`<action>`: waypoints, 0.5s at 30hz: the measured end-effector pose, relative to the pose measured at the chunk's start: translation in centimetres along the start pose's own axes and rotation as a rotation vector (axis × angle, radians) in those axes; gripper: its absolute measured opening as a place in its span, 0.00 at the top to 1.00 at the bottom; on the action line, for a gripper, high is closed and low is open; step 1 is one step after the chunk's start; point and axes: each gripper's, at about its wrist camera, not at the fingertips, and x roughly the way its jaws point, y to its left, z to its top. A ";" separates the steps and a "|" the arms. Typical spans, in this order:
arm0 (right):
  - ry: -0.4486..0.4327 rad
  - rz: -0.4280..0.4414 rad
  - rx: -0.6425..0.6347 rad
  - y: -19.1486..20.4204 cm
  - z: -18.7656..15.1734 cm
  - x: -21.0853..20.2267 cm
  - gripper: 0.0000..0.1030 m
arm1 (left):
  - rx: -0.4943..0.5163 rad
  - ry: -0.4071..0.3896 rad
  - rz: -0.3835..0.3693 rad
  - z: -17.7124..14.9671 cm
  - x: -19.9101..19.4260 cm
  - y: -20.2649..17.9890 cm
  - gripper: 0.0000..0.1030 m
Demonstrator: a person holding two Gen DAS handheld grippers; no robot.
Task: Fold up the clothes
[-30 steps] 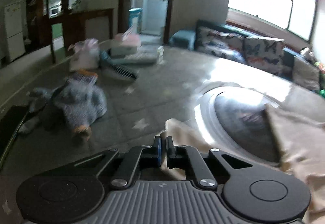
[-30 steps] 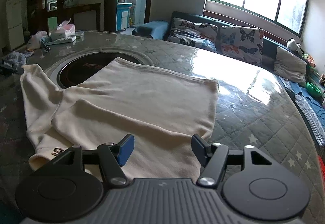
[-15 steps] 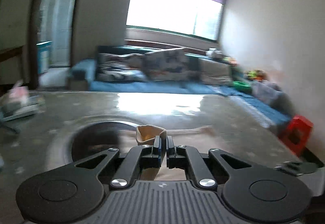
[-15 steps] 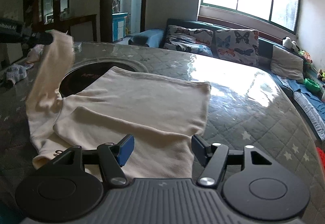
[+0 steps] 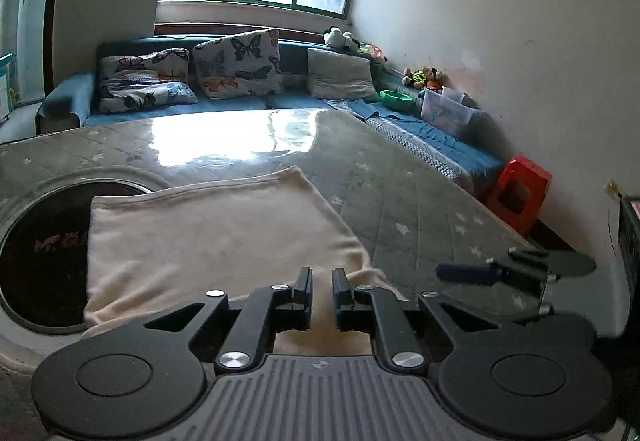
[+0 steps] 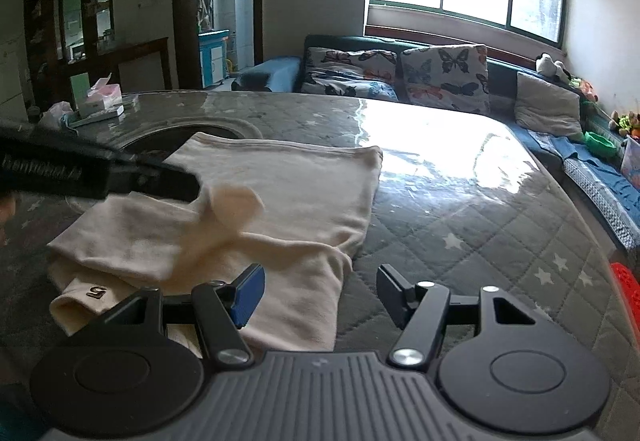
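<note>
A cream garment (image 6: 280, 193) lies partly folded on the quilted grey table cover (image 6: 460, 225). It also shows in the left wrist view (image 5: 208, 229). My left gripper (image 5: 321, 277) hovers over the garment's near edge with a narrow gap between its jaws and nothing clearly pinched. In the right wrist view the left gripper (image 6: 180, 183) reaches in from the left, with the sleeve end (image 6: 236, 205) dropping just off its tip. My right gripper (image 6: 320, 283) is open and empty at the garment's near right corner; it also appears in the left wrist view (image 5: 456, 273).
A round dark inset (image 5: 40, 253) sits in the table under the garment's far left part. A tissue box and books (image 6: 100, 103) stand at the far left. A blue sofa with butterfly cushions (image 6: 400, 77) lines the back, and a red stool (image 5: 520, 197) stands by the right wall.
My left gripper carried the sleeve up and across to the right over the garment body, then parted its jaws slightly and let the sleeve go. The right gripper stayed open and almost still.
</note>
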 end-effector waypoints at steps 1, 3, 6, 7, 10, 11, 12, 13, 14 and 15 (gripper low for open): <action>0.002 0.003 0.007 0.0 0.0 0.0 0.40 | 0.004 -0.005 0.009 -0.2 -0.4 0.6 0.77; 0.006 0.016 0.020 0.0 0.2 0.1 0.44 | 0.011 -0.012 0.035 -0.7 -1.3 1.6 0.67; 0.013 0.057 0.040 0.2 0.6 0.4 0.51 | 0.016 -0.001 0.097 -1.8 -2.9 3.7 0.67; 0.016 0.074 0.046 0.3 0.7 0.5 0.53 | 0.018 0.005 0.116 -2.3 -3.4 4.4 0.67; 0.038 0.131 0.062 0.8 1.2 1.4 0.61 | 0.029 0.031 0.156 -3.7 -4.9 6.1 0.67; 0.048 0.148 0.063 1.0 1.3 1.7 0.65 | 0.033 0.039 0.161 -4.2 -5.4 6.5 0.67; 0.060 0.154 0.058 1.3 1.3 2.0 0.68 | 0.042 0.049 0.167 -4.8 -5.8 6.8 0.67; 0.075 0.157 0.052 1.5 1.2 2.5 0.68 | 0.051 0.058 0.175 -5.2 -6.0 7.0 0.67; 0.088 0.157 0.049 1.7 1.2 2.9 0.69 | 0.057 0.065 0.180 -5.7 -6.3 7.1 0.67; 0.100 0.157 0.052 1.8 1.1 3.2 0.72 | 0.064 0.075 0.178 -6.2 -6.4 7.1 0.67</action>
